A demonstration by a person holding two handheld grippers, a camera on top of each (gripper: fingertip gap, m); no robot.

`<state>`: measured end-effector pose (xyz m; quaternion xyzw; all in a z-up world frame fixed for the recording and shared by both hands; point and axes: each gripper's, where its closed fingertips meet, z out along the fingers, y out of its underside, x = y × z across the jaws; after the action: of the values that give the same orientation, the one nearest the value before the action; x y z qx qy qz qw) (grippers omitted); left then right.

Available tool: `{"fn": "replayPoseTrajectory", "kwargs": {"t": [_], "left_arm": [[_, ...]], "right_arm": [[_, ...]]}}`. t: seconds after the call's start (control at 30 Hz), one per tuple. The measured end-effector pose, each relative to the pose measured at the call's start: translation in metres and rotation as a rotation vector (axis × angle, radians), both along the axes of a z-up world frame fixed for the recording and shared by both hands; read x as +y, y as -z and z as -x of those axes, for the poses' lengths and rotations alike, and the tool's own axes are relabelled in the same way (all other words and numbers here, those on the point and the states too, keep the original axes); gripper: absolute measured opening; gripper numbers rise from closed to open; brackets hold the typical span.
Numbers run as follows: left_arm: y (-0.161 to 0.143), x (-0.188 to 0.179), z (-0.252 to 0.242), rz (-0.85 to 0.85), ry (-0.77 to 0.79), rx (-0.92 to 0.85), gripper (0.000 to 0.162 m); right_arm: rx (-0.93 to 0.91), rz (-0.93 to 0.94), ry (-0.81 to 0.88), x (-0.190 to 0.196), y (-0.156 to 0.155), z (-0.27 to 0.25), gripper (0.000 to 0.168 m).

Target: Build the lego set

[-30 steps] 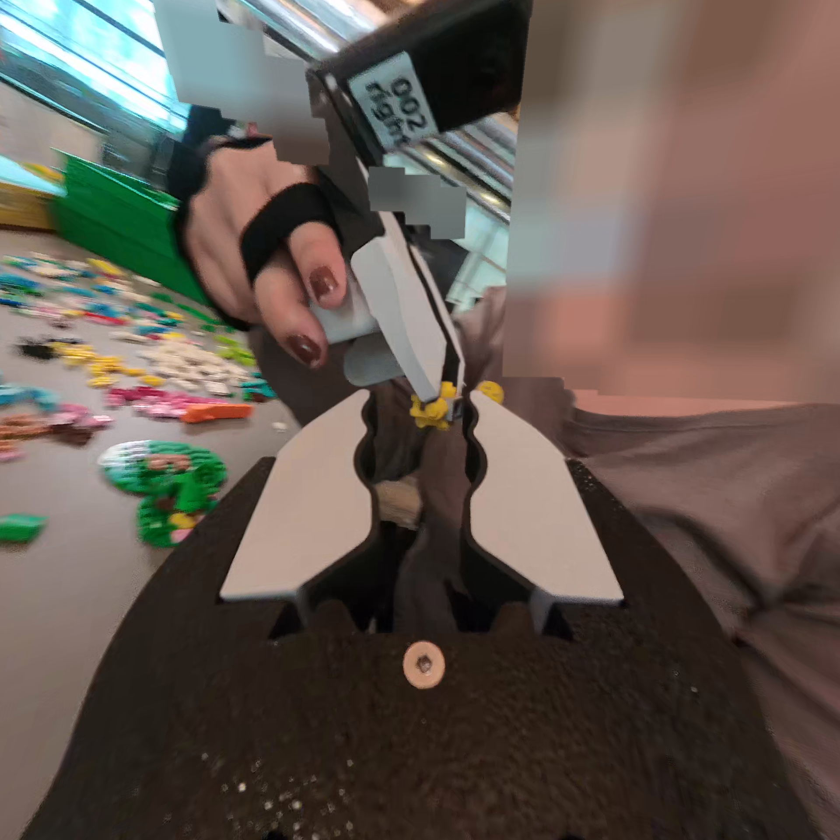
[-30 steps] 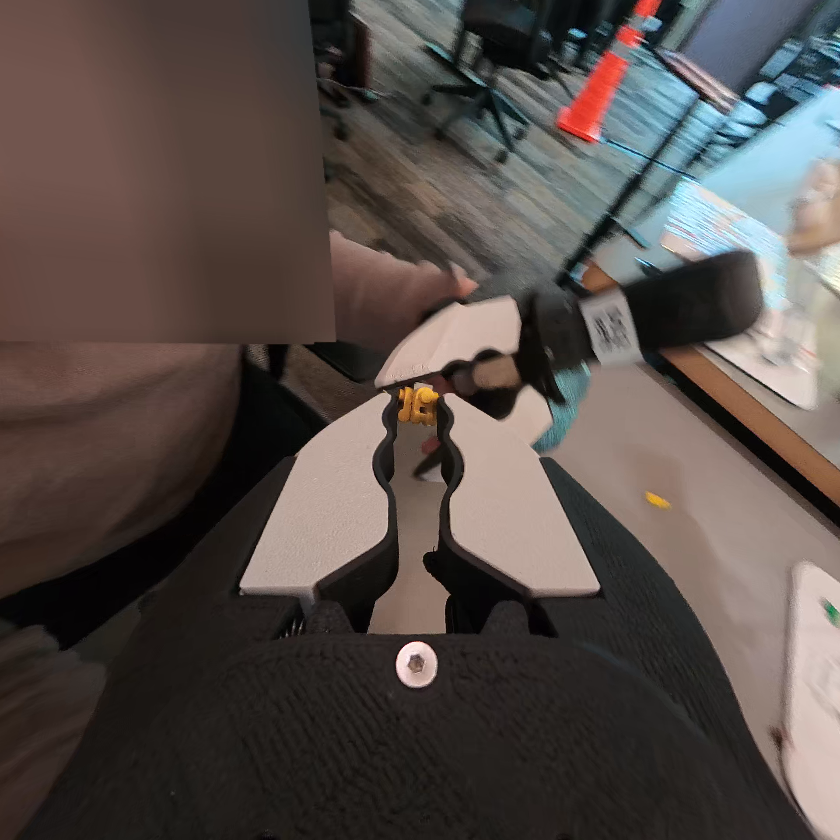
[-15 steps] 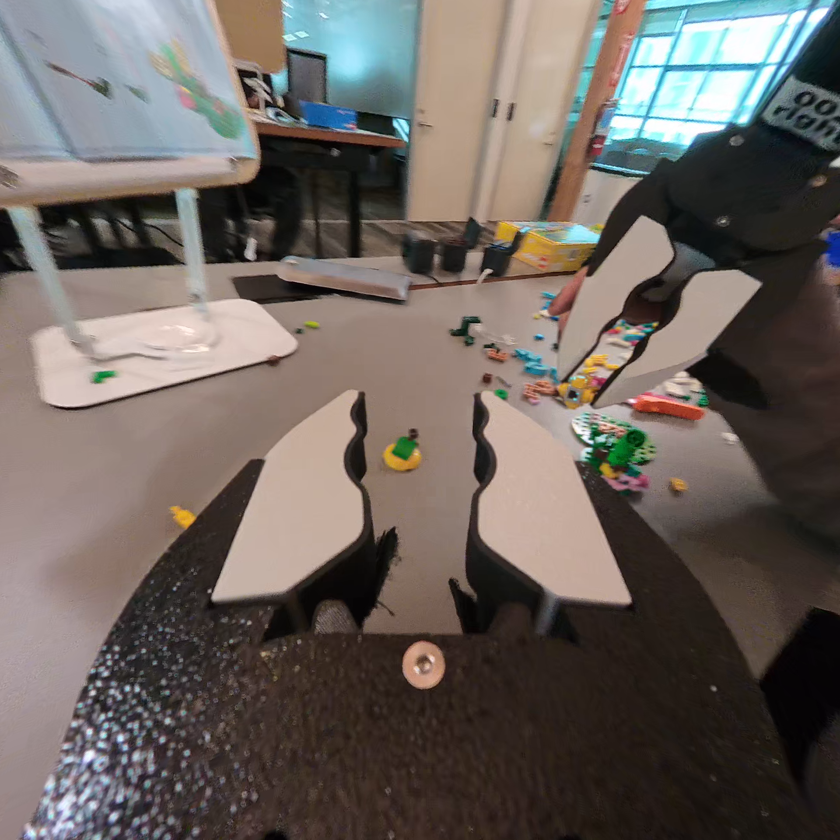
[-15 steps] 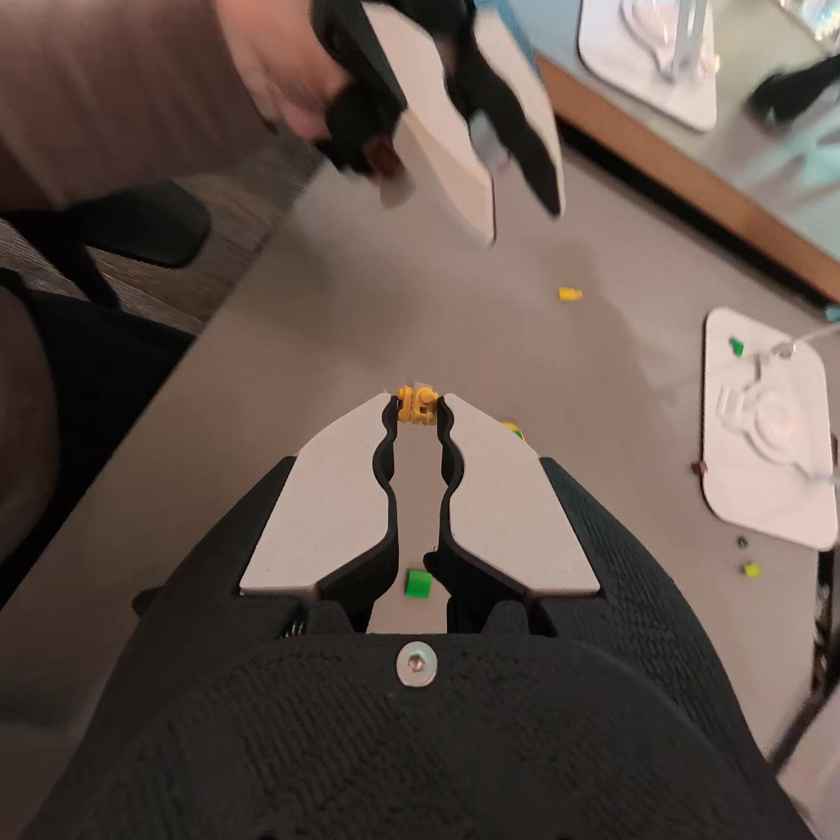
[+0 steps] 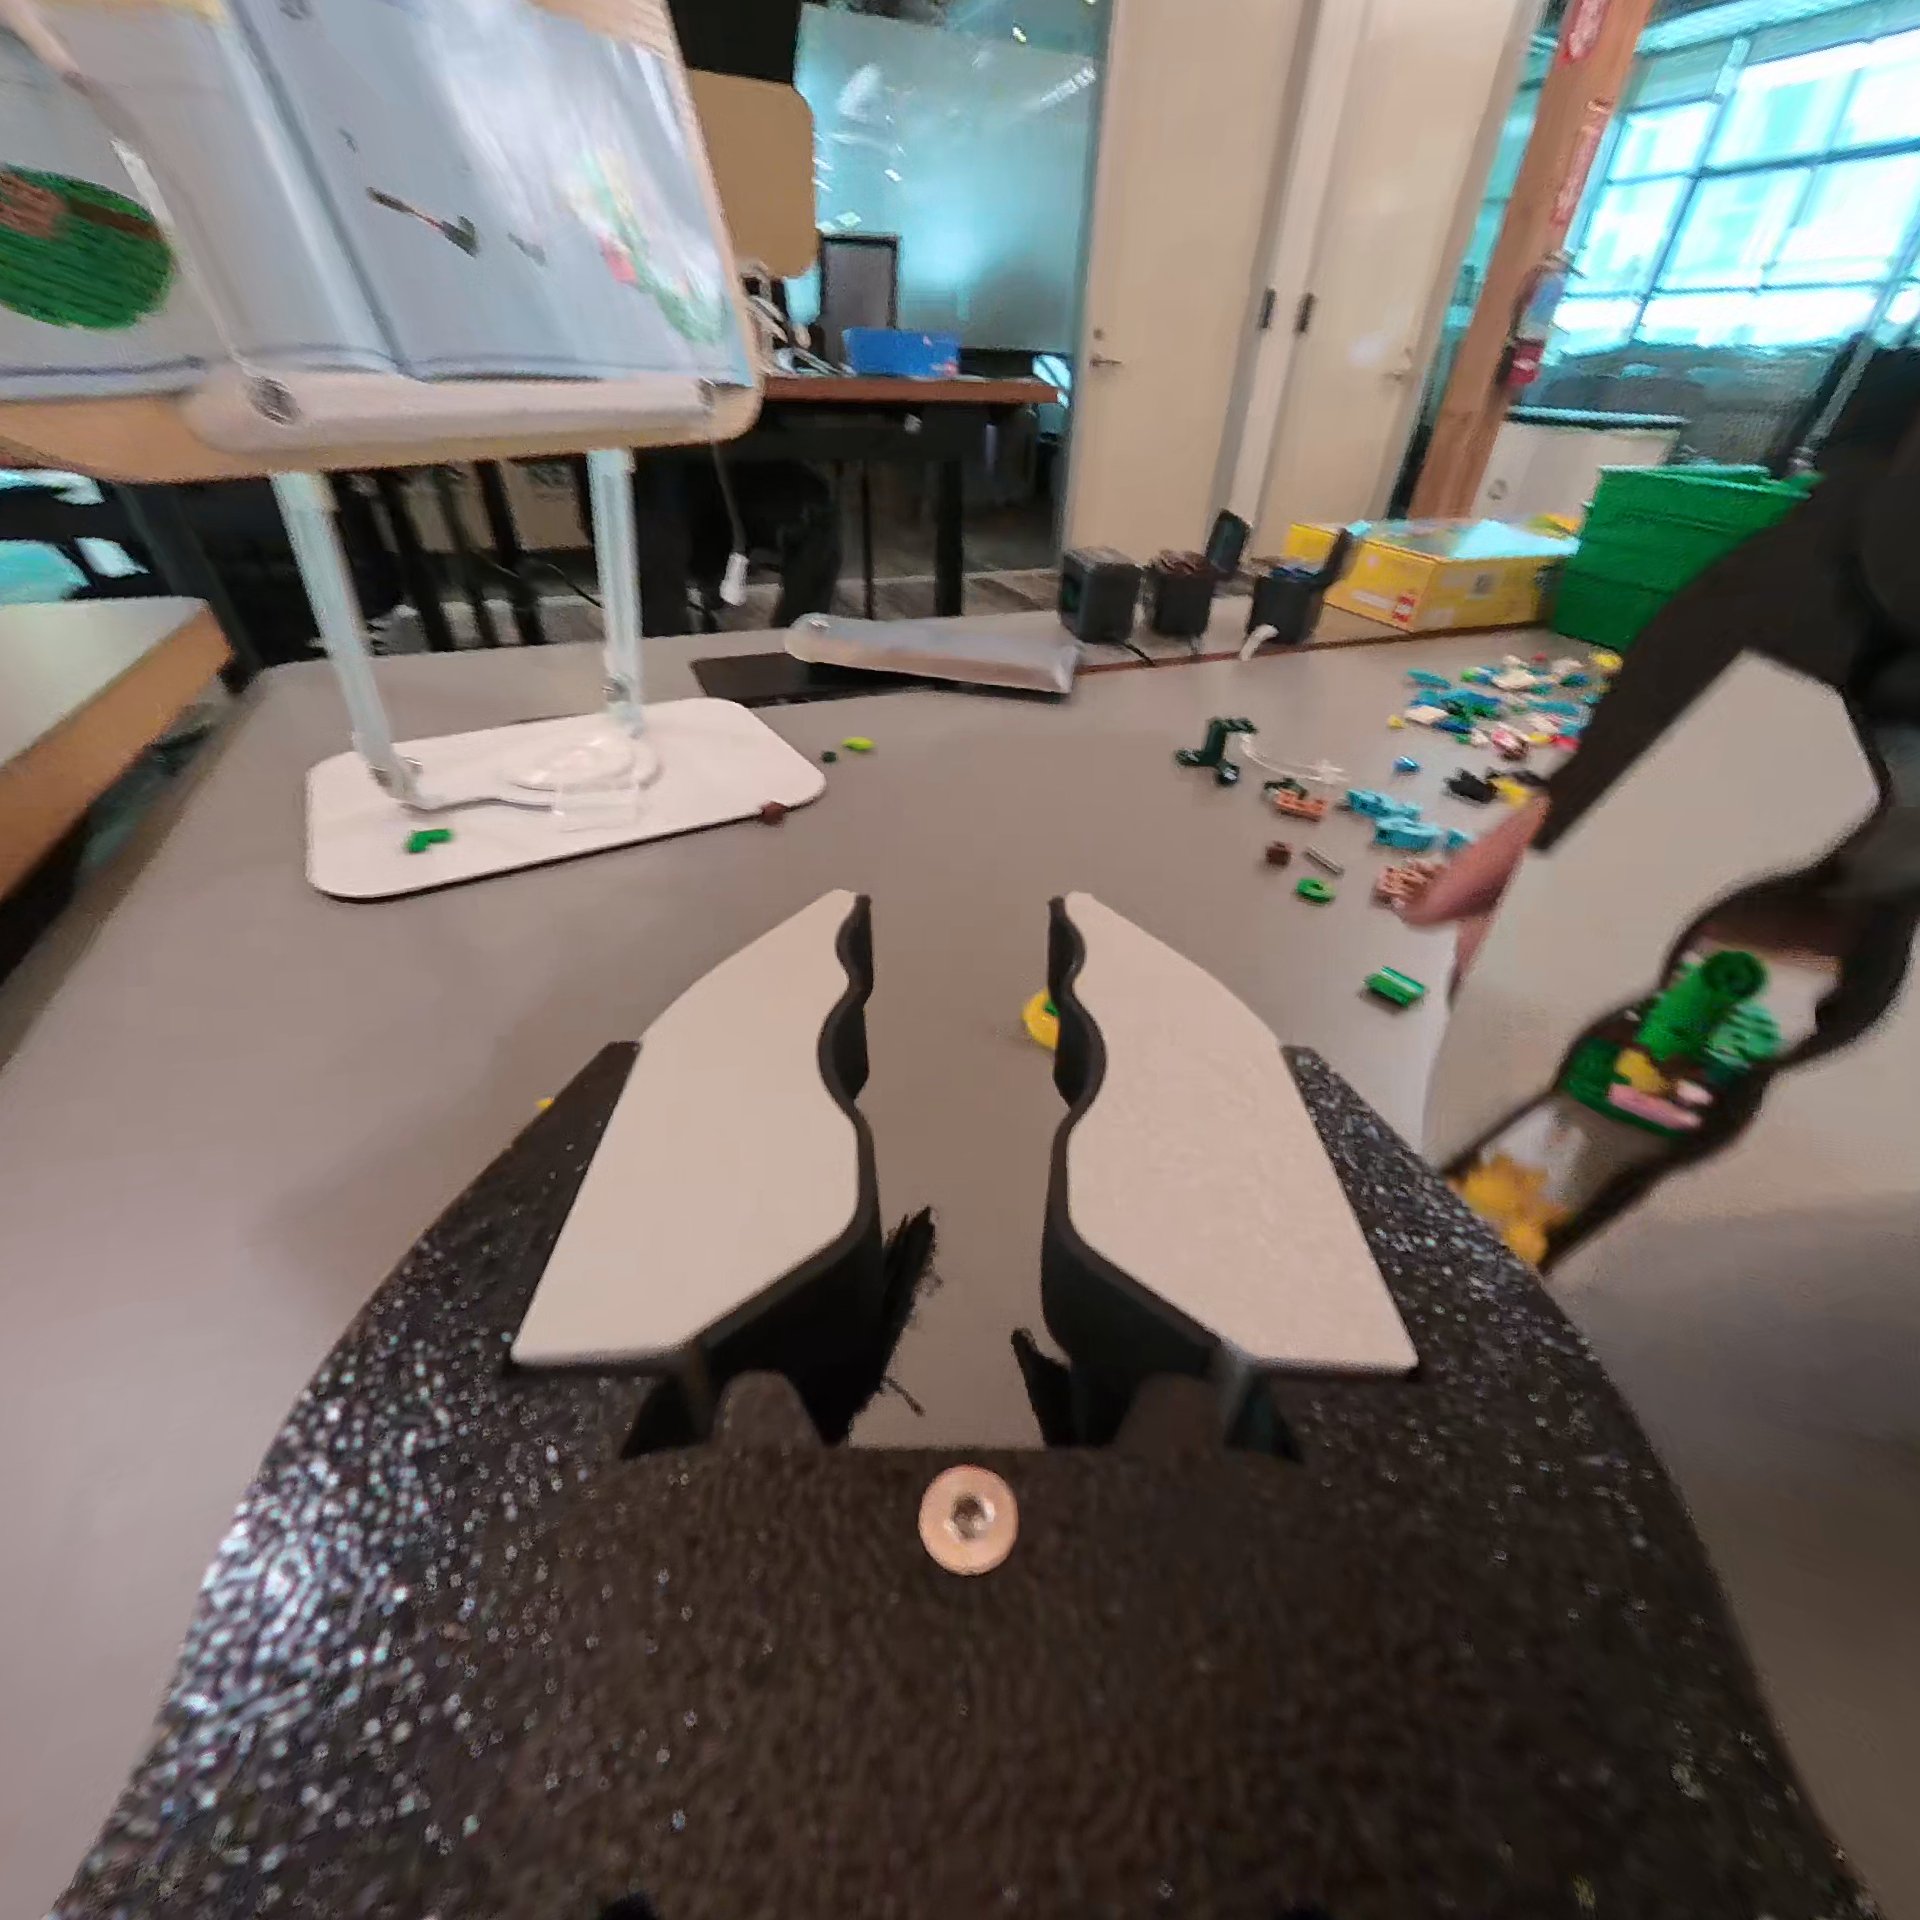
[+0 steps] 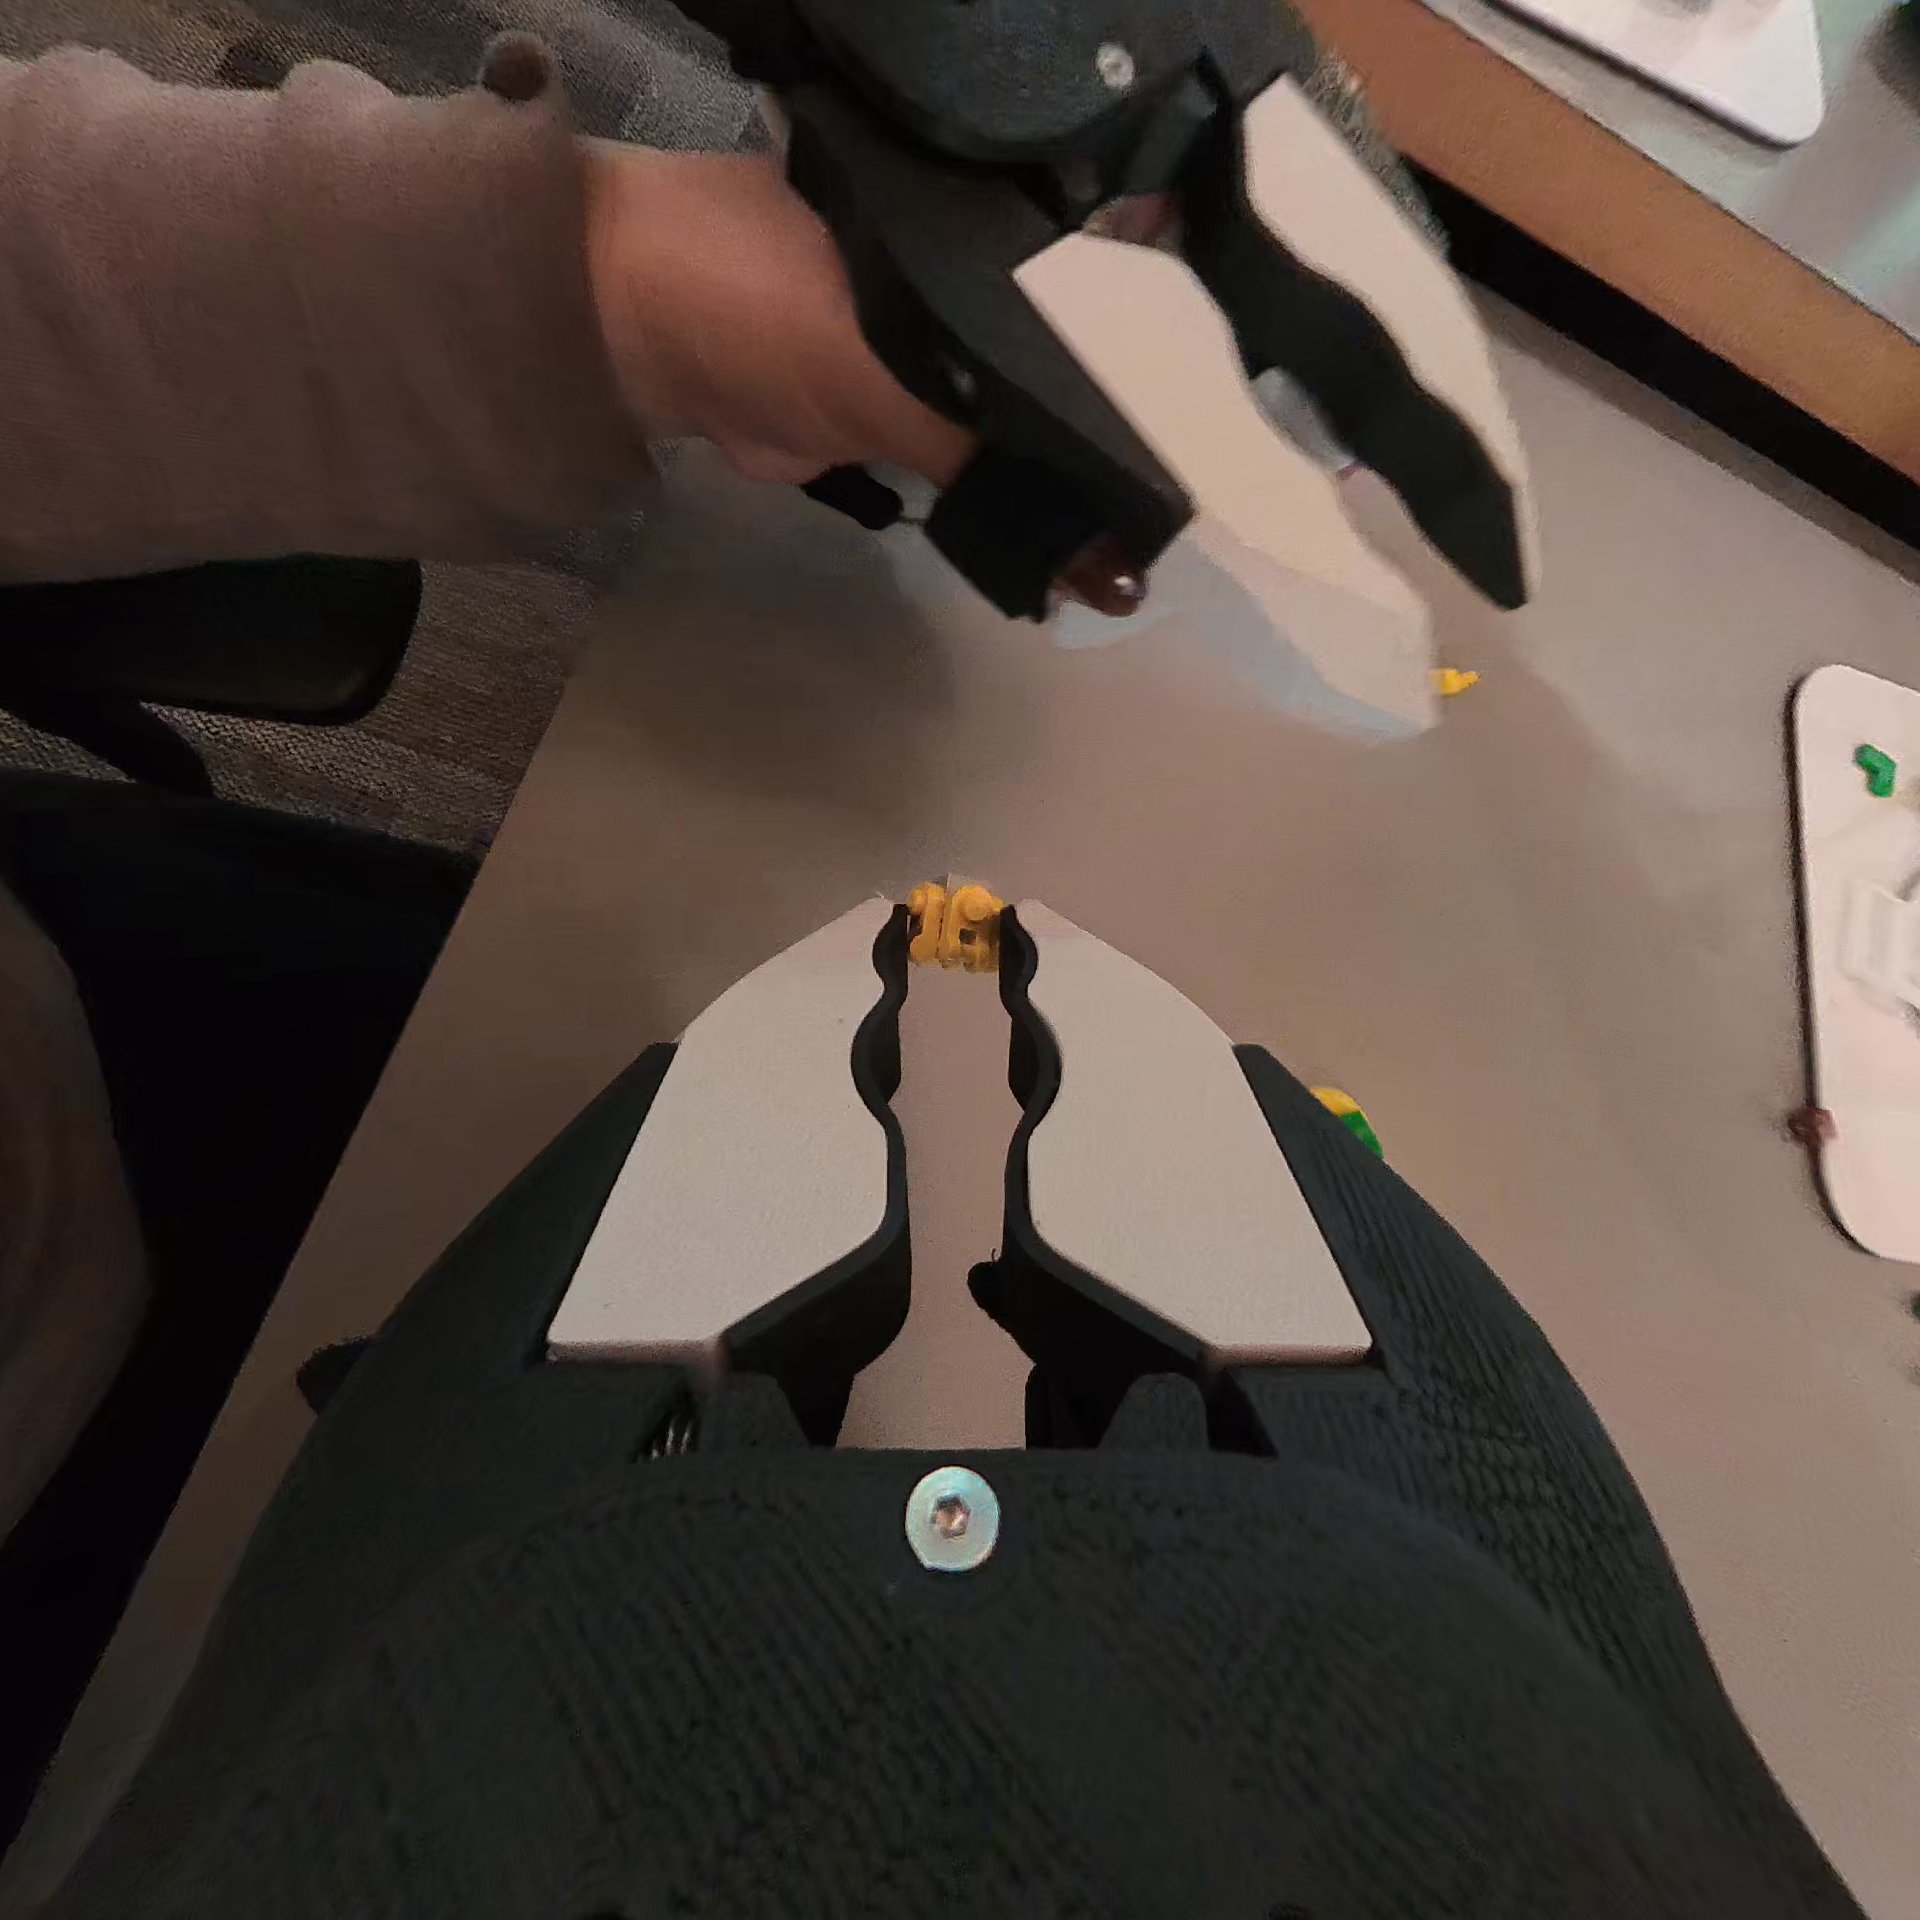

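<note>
Two claws: both over the grey worktop [image 5: 520,1039], now split apart after meeting in front of the person a second ago.
Right claw [image 6: 952,920]: clenched on a small yellow lego piece [image 6: 948,927], pinched right at the tips, clear of the worktop.
Left claw [image 5: 956,914]: released, nothing between its fingers, swinging out over the worktop; in the right wrist view it is blurred with motion.
What changed: a second ago the left claw's tips were up against the yellow piece; now that piece rides with the right claw alone, so the hand-over or adjustment looks finished.
Near target: a yellow round piece [image 5: 1037,1013] lies just beyond the left claw's right finger, half hidden by it.
Far right: the green build [image 5: 1694,1023] shows through the gap of the right claw, with loose bricks [image 5: 1496,707] scattered beyond.
Far left: instruction booklet [image 5: 364,187] on its stand [image 5: 561,800].
Meaning for the task: my read, the left claw is freed to fetch the next part, while the yellow piece waits to be seated.
</note>
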<state>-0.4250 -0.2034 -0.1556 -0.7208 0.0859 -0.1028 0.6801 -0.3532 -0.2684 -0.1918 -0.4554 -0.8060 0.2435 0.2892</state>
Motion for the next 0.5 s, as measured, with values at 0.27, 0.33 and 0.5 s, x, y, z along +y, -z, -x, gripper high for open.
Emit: {"fn": "replayPoseTrajectory", "kwargs": {"t": [0.27,0.33,0.5], "left_arm": [[-0.009,-0.012,0.069,-0.028,-0.392,0.139,0.018],[-0.011,-0.015,0.073,-0.037,-0.385,0.093,0.018],[-0.011,-0.019,0.081,-0.033,-0.368,0.022,0.018]], "right_arm": [[-0.048,-0.067,0.047,-0.001,0.041,0.012,0.015],[-0.069,-0.06,0.049,0.0,0.047,0.012,0.015],[-0.126,-0.098,0.079,0.016,0.059,0.009,0.015]]}}
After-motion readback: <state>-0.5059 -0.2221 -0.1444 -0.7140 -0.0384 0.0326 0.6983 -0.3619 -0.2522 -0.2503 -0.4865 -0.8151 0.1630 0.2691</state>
